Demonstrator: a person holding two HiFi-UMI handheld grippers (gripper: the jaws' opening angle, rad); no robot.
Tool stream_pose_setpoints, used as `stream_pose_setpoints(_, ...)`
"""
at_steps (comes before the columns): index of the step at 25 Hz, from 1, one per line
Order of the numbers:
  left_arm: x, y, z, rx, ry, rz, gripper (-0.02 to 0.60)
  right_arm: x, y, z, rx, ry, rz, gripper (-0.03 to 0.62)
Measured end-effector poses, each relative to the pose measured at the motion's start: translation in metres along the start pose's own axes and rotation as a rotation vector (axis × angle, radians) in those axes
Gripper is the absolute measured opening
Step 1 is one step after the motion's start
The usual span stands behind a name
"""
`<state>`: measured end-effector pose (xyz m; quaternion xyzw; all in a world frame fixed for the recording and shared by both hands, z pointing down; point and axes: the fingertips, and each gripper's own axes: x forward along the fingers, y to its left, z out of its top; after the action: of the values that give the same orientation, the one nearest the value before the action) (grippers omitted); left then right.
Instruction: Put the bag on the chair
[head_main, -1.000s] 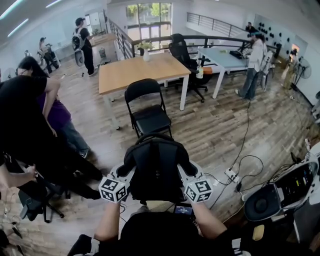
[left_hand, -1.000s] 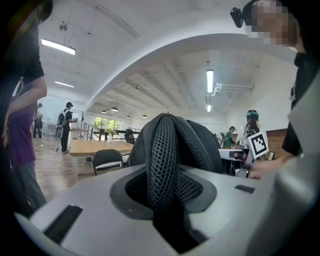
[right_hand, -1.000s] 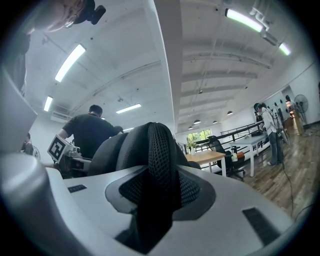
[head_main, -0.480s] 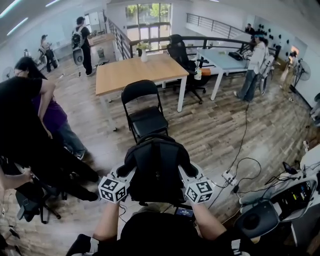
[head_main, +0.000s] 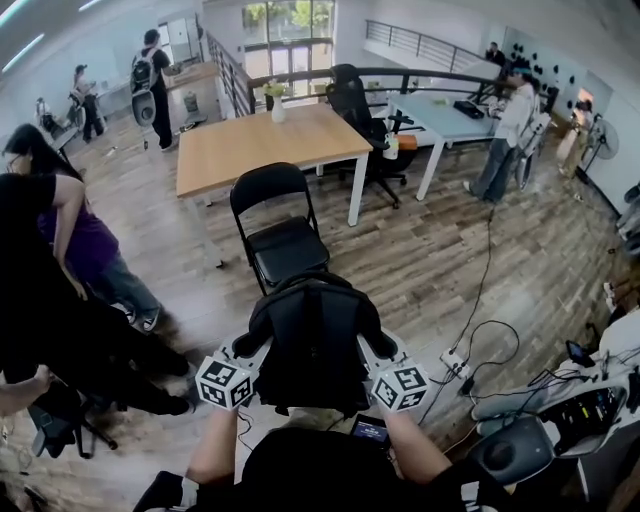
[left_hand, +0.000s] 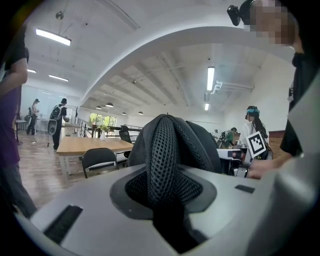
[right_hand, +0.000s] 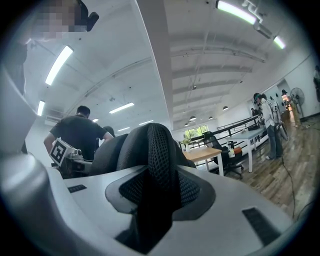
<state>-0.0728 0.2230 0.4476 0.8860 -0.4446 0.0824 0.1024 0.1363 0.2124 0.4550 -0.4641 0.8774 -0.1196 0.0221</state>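
Note:
A black backpack (head_main: 312, 340) hangs in the air between my two grippers, close in front of me. My left gripper (head_main: 250, 352) is shut on its left mesh shoulder strap (left_hand: 167, 155). My right gripper (head_main: 375, 350) is shut on the right mesh strap (right_hand: 159, 165). The black folding chair (head_main: 280, 228) stands on the wooden floor just beyond the bag, its seat facing me and bare.
A wooden table (head_main: 265, 145) stands behind the chair, with a black office chair (head_main: 362, 110) and a white table (head_main: 450, 115) further back. People stand at the left (head_main: 60, 260) and back right (head_main: 505, 130). Cables and a power strip (head_main: 455, 358) lie on the floor at right.
The view has swung slightly: the chair and table have slid left and a bit nearer in the head view. The backpack stays held between both grippers in the same place.

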Motion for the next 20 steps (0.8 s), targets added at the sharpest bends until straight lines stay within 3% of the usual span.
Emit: stream_pose_setpoints(20, 0.153, 0.157, 0.045, -0.032, -0.033, 0.014, 0.110, 0.210, -0.098, 0.035, -0.023, 0.019, 0.044, 0.141)
